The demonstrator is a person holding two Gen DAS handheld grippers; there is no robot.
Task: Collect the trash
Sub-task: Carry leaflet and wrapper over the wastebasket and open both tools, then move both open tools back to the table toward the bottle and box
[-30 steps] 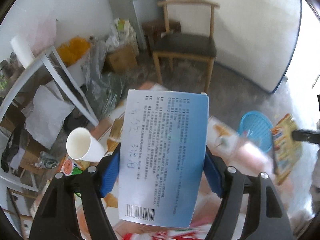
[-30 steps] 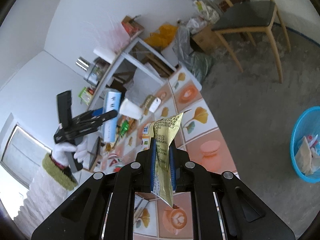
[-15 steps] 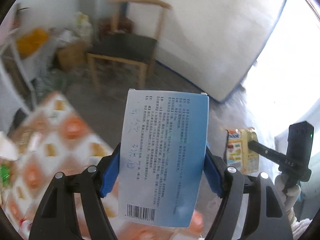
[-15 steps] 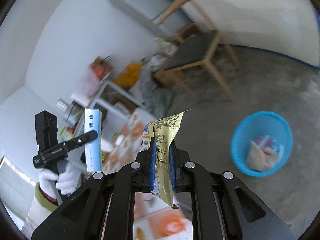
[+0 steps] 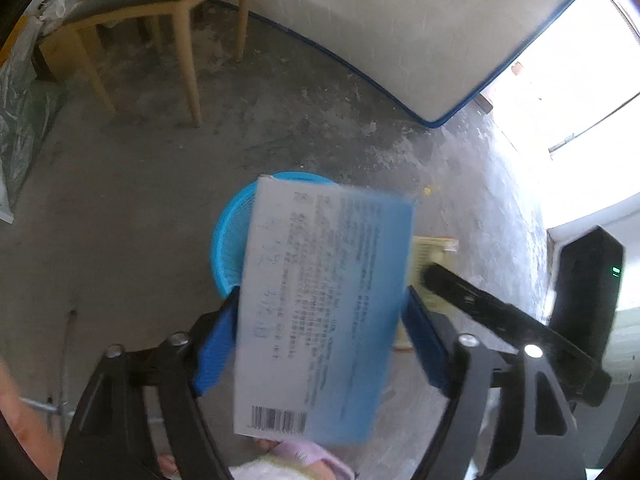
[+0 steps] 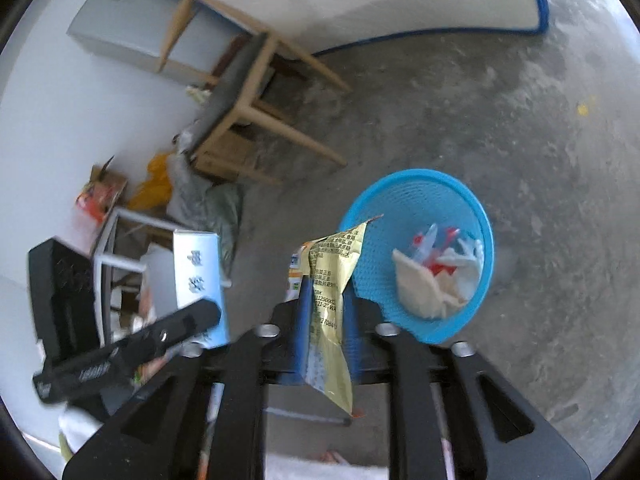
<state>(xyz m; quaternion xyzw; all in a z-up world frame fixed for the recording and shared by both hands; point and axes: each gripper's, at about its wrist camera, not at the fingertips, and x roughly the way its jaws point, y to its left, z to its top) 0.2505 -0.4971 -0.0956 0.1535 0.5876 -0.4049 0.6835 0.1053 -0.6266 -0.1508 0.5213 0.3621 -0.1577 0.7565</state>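
Observation:
My left gripper (image 5: 320, 340) is shut on a flat blue and white box (image 5: 320, 312), held above the blue mesh trash basket (image 5: 230, 240) on the floor. The box also shows in the right wrist view (image 6: 198, 276). My right gripper (image 6: 326, 316) is shut on a gold snack wrapper (image 6: 330, 304), just left of the basket (image 6: 416, 196), which holds white paper and red scraps. The right gripper and its wrapper (image 5: 430, 250) show at the right in the left wrist view.
A wooden chair (image 6: 240, 92) stands on the grey concrete floor behind the basket. Bags and boxes (image 6: 192, 196) pile up by the wall. A white shelf frame (image 6: 120, 240) is at the left. A white panel with a blue edge (image 5: 400, 40) leans at the back.
Both grippers have swung away from the patterned table toward the floor. The blue basket is now close under both held items.

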